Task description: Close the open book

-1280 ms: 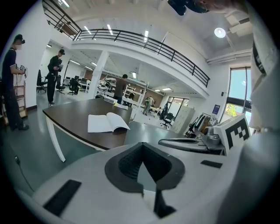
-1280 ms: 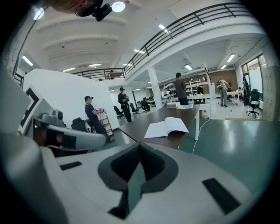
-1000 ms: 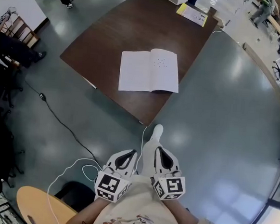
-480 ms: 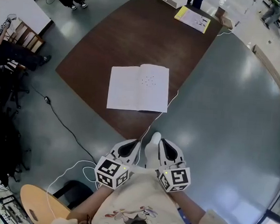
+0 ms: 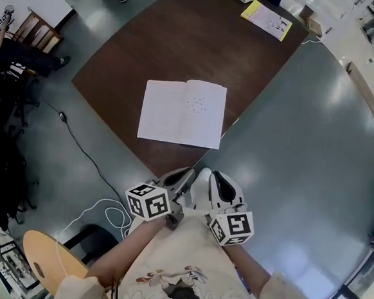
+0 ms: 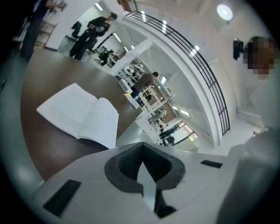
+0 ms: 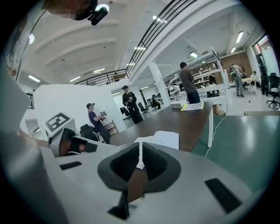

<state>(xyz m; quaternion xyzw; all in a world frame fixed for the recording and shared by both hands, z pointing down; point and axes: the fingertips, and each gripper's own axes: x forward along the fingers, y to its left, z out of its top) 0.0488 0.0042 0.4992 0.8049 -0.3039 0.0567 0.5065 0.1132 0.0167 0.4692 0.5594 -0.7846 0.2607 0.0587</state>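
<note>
Book of white paper (image 5: 183, 112) lay open near the corner of the brown wooden counter (image 5: 183, 36), left gripper (image 5: 185, 176) closed and empty, right gripper (image 5: 216, 178) just opening its empty jaws.

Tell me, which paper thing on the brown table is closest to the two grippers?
The white open book, spread flat by the near corner of the table. The yellow-edged booklet lies far off at the other end.

Open book (image 5: 183, 112) lies flat, white pages up, approx. centre-upper frame in head view, near the dark brown table's (image 5: 143, 52) close corner. Right pg has a few small dots; left pg blank.
</note>
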